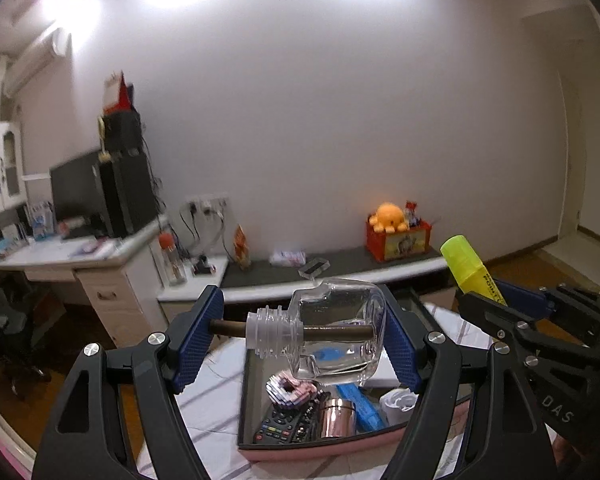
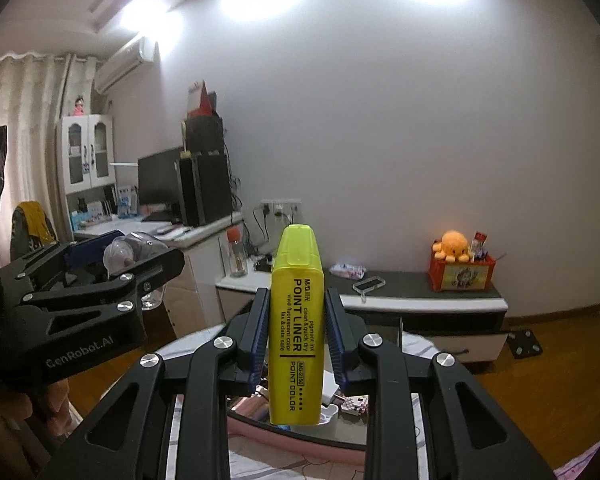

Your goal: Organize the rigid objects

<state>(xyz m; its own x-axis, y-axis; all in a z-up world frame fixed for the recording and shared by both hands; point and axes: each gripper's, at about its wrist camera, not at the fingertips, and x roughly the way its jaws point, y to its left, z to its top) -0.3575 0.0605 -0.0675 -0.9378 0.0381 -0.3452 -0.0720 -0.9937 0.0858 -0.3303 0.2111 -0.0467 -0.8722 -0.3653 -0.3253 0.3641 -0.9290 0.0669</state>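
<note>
Clear plastic bottle [image 1: 336, 332], no cap, lies sideways between the pads of the left gripper [image 1: 300, 336]; threaded neck points to the gripper's left pad, base against the right pad. A brown rod-like piece runs through the neck from the left pad side, what it is cannot be told. The jaws stand fairly wide, closed on the bottle, held up in the air above the tray [image 1: 320, 446].

Yellow highlighter [image 2: 297, 328], marked POINT LINER, stands upright in the right gripper [image 2: 297, 340], cap end up, jaws narrow and clamped on its barrel. It too is held above the tray, near its edge.

The tray is pink-rimmed with a dark inside, sitting on a white striped cloth [image 1: 216, 396]. In it: a black remote control [image 1: 284, 426], a shiny copper-coloured cup [image 1: 337, 417] just beside the remote, a blue flat item [image 1: 360, 406], a white object [image 1: 398, 402], and a small pink-and-white blocky thing [image 1: 290, 390] behind the remote.

Further back, a low cabinet [image 2: 420, 300] carries a red box [image 2: 460, 276] with an orange plush toy [image 2: 454, 246] on it.
</note>
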